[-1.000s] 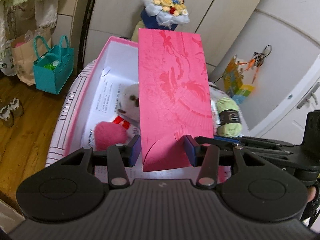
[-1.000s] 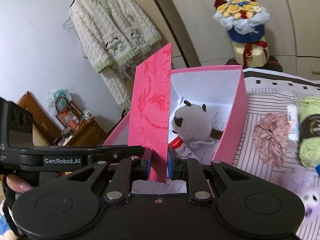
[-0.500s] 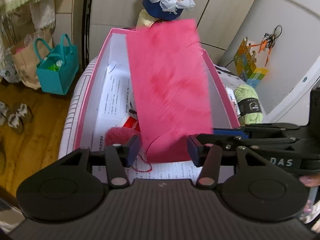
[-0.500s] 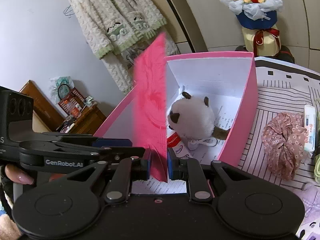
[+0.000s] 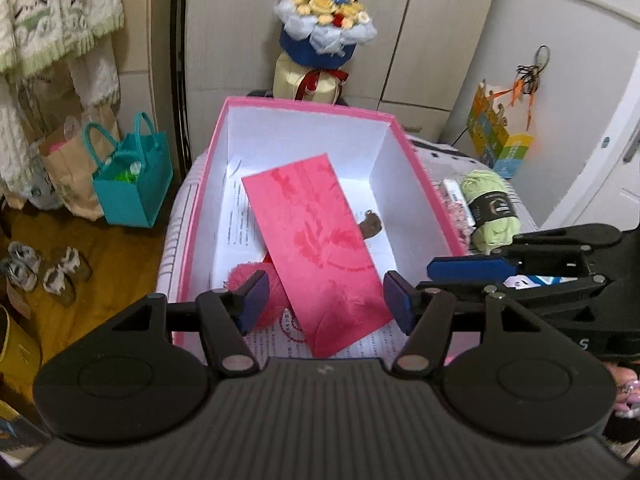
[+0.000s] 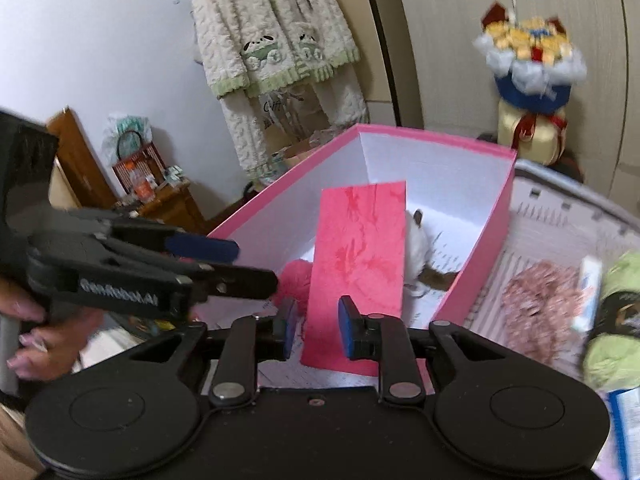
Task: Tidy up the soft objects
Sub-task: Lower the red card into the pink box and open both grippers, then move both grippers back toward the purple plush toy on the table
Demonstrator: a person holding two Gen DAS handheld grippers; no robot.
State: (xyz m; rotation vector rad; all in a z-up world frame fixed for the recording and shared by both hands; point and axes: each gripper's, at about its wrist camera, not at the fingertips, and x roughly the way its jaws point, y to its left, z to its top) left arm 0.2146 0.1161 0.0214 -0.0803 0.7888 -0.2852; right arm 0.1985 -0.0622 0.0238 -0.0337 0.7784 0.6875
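A red envelope (image 5: 316,248) lies loose inside the pink box (image 5: 416,176), resting on a white plush and a pink pompom (image 5: 244,280). It also shows in the right wrist view (image 6: 356,264), with the box (image 6: 496,216) behind it. My left gripper (image 5: 324,300) is open above the box's near end. My right gripper (image 6: 316,328) is open just behind the envelope's near end and holds nothing. Each gripper appears from the side in the other's view.
A green yarn ball (image 5: 492,212), a pink scrunchie (image 6: 540,304) and a small tube (image 6: 588,292) lie on the striped surface right of the box. A flower bouquet (image 5: 320,28) stands behind it. A teal bag (image 5: 132,184) sits on the floor at left.
My right gripper opened and let go of the red envelope, which dropped flat into the box. My left gripper opened wider and both pulled back a little.
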